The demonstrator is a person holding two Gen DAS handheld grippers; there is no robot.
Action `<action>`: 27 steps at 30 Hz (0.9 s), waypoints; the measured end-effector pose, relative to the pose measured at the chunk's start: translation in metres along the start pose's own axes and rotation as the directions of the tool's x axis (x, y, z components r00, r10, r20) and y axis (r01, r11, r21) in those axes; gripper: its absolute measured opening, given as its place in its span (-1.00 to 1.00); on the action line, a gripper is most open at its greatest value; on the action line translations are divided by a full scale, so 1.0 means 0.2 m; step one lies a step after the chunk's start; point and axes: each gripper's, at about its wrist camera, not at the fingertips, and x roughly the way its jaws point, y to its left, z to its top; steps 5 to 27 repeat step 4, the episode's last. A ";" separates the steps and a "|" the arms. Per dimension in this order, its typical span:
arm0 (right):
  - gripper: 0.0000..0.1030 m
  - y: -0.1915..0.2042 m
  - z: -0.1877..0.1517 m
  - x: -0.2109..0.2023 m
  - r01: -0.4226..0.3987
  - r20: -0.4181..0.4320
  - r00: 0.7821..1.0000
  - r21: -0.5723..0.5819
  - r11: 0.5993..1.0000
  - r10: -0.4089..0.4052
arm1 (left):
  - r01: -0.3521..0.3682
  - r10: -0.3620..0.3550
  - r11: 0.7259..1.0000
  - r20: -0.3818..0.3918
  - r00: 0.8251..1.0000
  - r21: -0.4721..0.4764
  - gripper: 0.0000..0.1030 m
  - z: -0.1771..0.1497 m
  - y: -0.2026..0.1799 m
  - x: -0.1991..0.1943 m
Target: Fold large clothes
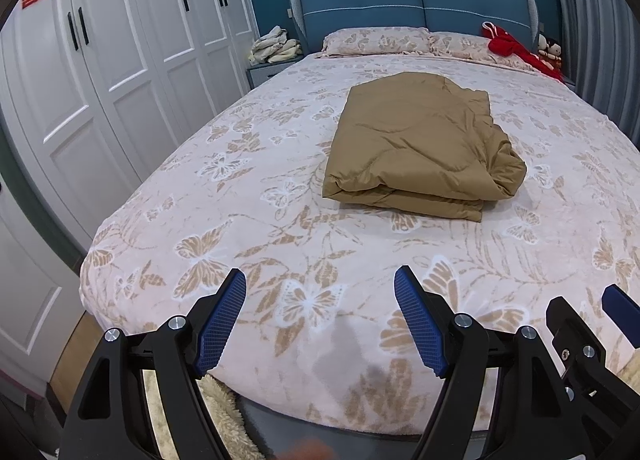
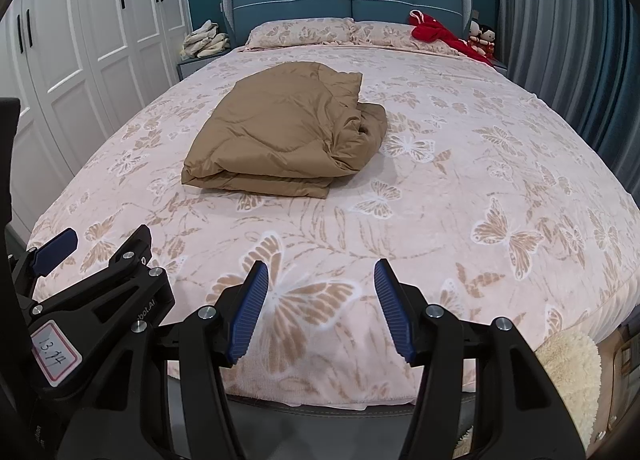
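Observation:
A tan quilted garment [image 1: 420, 144] [image 2: 280, 132] lies folded into a thick rectangle in the middle of the bed [image 1: 248, 196] [image 2: 480, 188], its right edge bunched and rumpled. My left gripper [image 1: 320, 280] hangs over the foot of the bed, well short of the garment, open with nothing between its blue pads. My right gripper [image 2: 318, 272] is also open and empty above the foot edge, to the right of the left one. The left gripper [image 2: 94, 242] shows at the lower left of the right wrist view, and the right gripper [image 1: 580, 302] at the lower right of the left wrist view.
White wardrobe doors [image 1: 100, 72] line the left side. Two pillows [image 1: 376, 40] and a red cloth [image 1: 516, 48] lie at the blue headboard, dolls [image 2: 482, 36] beside it. A nightstand holds pale clothes [image 1: 276, 46]. Grey curtains [image 2: 560, 40] hang right. A fluffy cream rug [image 2: 568, 368] lies by the bed's foot.

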 end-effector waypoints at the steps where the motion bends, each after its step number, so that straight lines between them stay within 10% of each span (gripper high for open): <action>1: 0.05 0.00 0.00 0.00 0.000 0.001 1.000 0.001 1.000 0.000 | 0.000 0.000 1.000 0.002 1.000 0.003 0.43 0.00 0.00 0.00; 4: 0.33 -0.01 0.00 0.00 0.033 0.007 0.999 0.023 0.999 -0.033 | -0.006 0.006 1.000 0.005 1.000 0.000 0.43 0.01 0.01 0.00; 27: 0.33 -0.01 0.00 0.00 0.033 0.007 0.999 0.023 0.999 -0.033 | -0.006 0.006 1.000 0.005 1.000 0.000 0.43 0.01 0.01 0.00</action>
